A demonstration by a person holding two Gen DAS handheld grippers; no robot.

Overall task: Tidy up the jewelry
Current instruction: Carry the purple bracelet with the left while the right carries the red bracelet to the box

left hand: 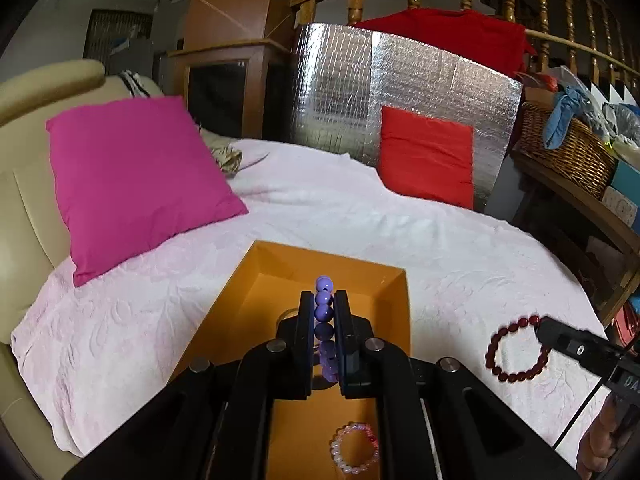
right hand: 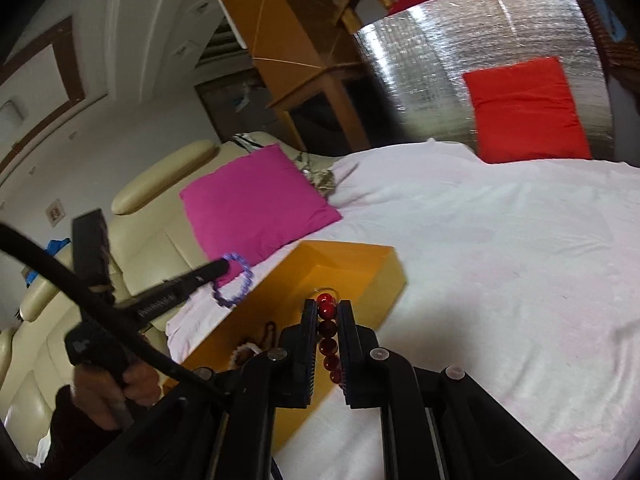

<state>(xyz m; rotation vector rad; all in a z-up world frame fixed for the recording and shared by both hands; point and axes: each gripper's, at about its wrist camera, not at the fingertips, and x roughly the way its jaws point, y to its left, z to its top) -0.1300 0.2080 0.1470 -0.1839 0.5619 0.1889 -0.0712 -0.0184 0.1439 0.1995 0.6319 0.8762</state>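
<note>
Here, the left gripper point(left hand: 324, 300) pinches a purple bead bracelet point(left hand: 324, 308) above the orange box point(left hand: 256, 288) on the pink bedspread point(left hand: 160, 320). The right gripper point(right hand: 329, 308) clamps a dark red bead bracelet point(right hand: 327, 328) over the box's right edge; a pale pink bracelet point(left hand: 354, 448) lies inside.

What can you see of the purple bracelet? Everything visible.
The purple bracelet is a loop of round, glossy lavender-to-violet beads, likely glass or plastic on a hidden cord. The left tool is shut on it, pinching it edge-on between the fingers, so the left wrist view shows only a column of beads, one poking past the tips. The right wrist view shows the full ring hanging from the tips, lifted, near the orange box. Only the fingers touch it.
</note>
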